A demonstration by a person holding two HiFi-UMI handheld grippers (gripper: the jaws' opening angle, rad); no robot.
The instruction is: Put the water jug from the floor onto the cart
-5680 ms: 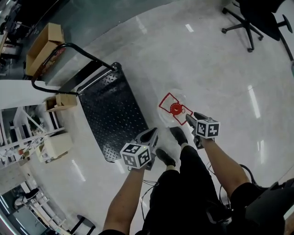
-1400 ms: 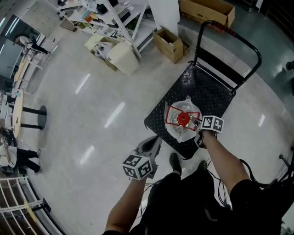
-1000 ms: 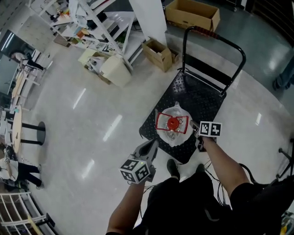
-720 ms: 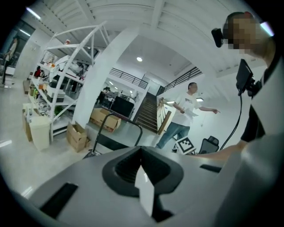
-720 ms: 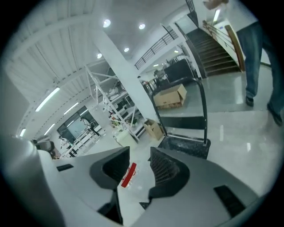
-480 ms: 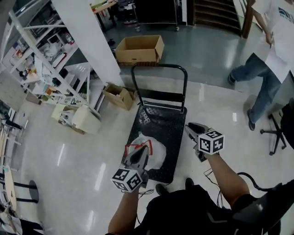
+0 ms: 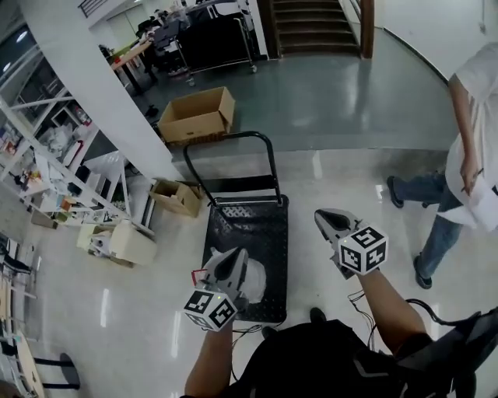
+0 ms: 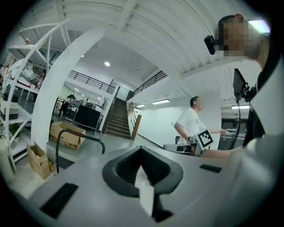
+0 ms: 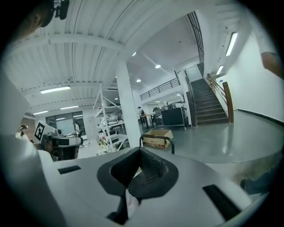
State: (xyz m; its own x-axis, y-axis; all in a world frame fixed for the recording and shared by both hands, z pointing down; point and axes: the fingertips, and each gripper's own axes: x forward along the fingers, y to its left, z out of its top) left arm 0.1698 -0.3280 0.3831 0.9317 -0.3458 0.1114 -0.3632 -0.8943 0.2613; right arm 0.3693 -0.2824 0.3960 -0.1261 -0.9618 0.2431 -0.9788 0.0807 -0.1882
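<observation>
Water jug (image 7: 261, 281) sits on cart (image 7: 253, 229), near end. Left tool (image 7: 233, 260) shut, empty; right tool (image 7: 327, 220) jaws just closed on nothing. Keep both clear above cart, don't nudge jug.

Head cam is sitting high on the person, looking forward and steeply down, taking in the left gripper (image 7: 232, 258) and right gripper (image 7: 325, 219) up close and the cart (image 7: 247, 249) just beyond them. Each gripper cam is riding right behind its own jaws, facing roughly level over them and far past the cart, the left one catching the walking person (image 8: 191, 122) on the right, the right one the white pillar (image 9: 131, 111) on the left. All three are sharing the cart handle (image 7: 233, 136), the cardboard box (image 7: 197, 115) and the far staircase (image 7: 315, 23).
</observation>
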